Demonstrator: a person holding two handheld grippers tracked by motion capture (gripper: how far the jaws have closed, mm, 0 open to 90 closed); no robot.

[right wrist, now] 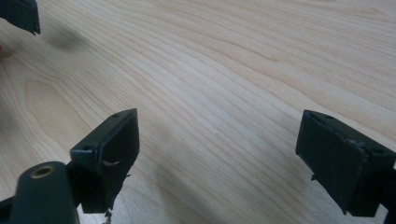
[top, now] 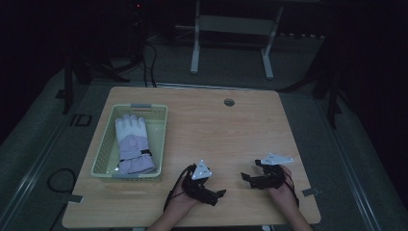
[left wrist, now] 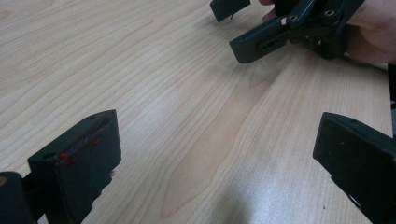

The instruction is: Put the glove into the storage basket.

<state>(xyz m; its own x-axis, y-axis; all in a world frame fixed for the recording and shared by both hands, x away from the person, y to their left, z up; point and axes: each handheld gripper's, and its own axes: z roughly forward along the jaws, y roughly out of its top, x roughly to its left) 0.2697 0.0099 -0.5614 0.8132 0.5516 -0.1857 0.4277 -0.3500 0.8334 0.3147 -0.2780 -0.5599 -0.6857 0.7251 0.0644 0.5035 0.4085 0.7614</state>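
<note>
High view: a glove [top: 132,144] lies in a pale green basket [top: 102,153] on the left part of the desk [top: 231,130], fingers pointing away from the person. Both hand-held grippers rest near the front edge, well apart from the basket. The left hand-held gripper [top: 219,196] sits just right of the basket's near corner; the right hand-held gripper [top: 246,177] lies close beside it, their jaws turned toward each other. Left gripper view shows its own jaws spread wide over bare wood, nothing between them (the right one appears beyond, at the top). Right gripper view likewise shows jaws wide apart and empty above the wood grain.
</note>
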